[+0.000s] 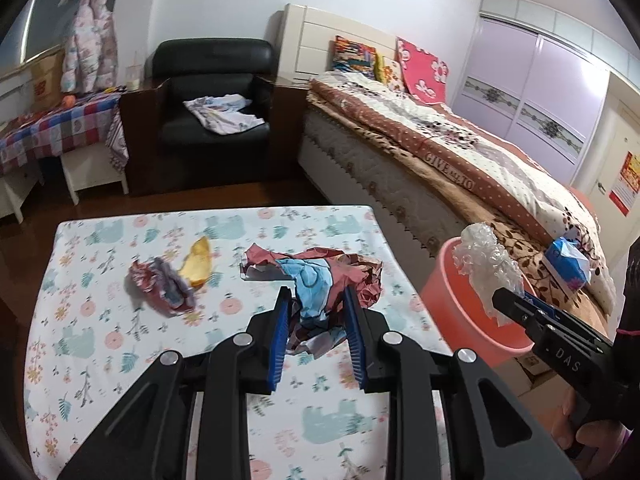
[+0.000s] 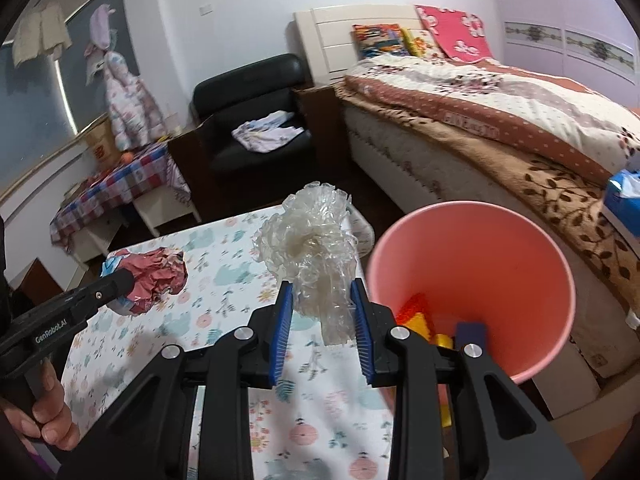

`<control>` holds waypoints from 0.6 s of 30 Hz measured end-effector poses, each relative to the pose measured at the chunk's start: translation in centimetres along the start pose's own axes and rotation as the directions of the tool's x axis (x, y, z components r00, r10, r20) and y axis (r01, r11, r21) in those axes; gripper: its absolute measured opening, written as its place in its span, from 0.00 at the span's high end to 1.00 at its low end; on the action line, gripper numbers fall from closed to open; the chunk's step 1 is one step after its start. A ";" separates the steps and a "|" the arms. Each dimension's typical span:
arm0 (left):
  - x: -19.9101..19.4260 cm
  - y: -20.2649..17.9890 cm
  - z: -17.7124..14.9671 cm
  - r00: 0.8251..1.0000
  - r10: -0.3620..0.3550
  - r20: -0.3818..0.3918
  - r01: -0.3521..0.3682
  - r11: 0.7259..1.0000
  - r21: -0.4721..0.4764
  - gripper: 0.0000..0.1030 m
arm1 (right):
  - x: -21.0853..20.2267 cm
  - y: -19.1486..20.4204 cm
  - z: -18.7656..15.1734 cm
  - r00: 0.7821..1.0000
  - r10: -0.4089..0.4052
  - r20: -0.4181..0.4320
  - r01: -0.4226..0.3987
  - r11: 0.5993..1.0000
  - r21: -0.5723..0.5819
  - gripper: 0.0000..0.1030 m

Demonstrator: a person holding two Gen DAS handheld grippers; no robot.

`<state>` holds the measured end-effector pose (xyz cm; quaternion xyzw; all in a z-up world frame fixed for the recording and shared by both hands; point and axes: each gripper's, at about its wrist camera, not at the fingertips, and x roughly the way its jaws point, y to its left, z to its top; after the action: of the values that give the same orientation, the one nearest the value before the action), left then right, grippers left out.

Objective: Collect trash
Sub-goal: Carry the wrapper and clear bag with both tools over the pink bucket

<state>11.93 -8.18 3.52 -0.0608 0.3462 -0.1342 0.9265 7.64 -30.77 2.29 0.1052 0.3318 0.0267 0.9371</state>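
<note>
My left gripper (image 1: 314,300) is shut on a crumpled red and blue paper wad (image 1: 320,276), held just above the patterned table (image 1: 120,360). My right gripper (image 2: 322,292) is shut on a crumpled clear plastic wrap (image 2: 312,248) and holds it beside the rim of the pink bin (image 2: 472,280), left of it. The wrap (image 1: 486,264) and the bin (image 1: 452,300) also show in the left wrist view. A smaller crumpled red wad (image 1: 162,288) and a yellow wrapper (image 1: 198,266) lie on the table. The bin holds yellow and dark scraps (image 2: 436,328).
A bed (image 1: 460,148) with blankets runs along the right, with a blue tissue pack (image 1: 566,264) on it. A black armchair (image 1: 216,108) with a cloth stands beyond the table. A side table with checked cloth (image 1: 56,128) is at far left.
</note>
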 end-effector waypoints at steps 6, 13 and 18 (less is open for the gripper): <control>0.7 -2.7 0.6 0.999 -0.039 0.001 0.039 0.998 0.045 0.75 | -0.9 -2.0 0.2 0.999 -0.037 0.019 0.036 0.999 0.036 0.71; 1.7 -6.3 1.3 0.996 -0.086 -0.005 0.086 0.992 0.097 0.75 | -1.5 -4.3 -0.1 0.997 -0.075 0.021 0.073 0.994 0.076 0.71; 2.7 -9.1 1.3 0.993 -0.119 -0.021 0.120 0.983 0.137 0.75 | -1.6 -5.9 -0.6 0.995 -0.103 0.011 0.101 0.989 0.107 0.71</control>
<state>12.86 -17.67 4.65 -0.0165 0.3377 -0.2135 0.9166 5.96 -36.62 1.55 0.1379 0.3298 -0.0397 0.9331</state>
